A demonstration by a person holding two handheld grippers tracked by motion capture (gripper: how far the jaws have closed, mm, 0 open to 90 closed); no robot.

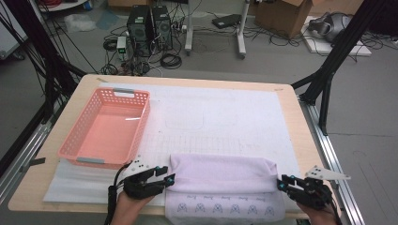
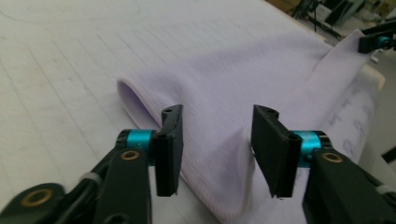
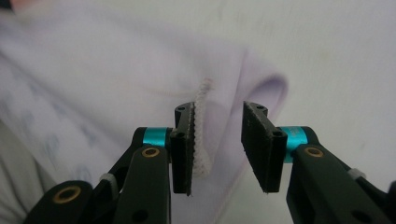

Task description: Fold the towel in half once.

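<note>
Lilac cloth (image 1: 220, 180) lies folded over on itself at the near edge of the bench (image 1: 291, 117), its rolled fold facing the far side. The left tongs (image 1: 165, 178) stand about half open astride the cloth's left end, pads off it; the right tongs (image 1: 284, 183) are parted too, a fringe of hem resting against one pad. The fold looks just laid and released. Next, likely regrip both ends for another fold toward the pink basket (image 1: 141, 101).
</note>
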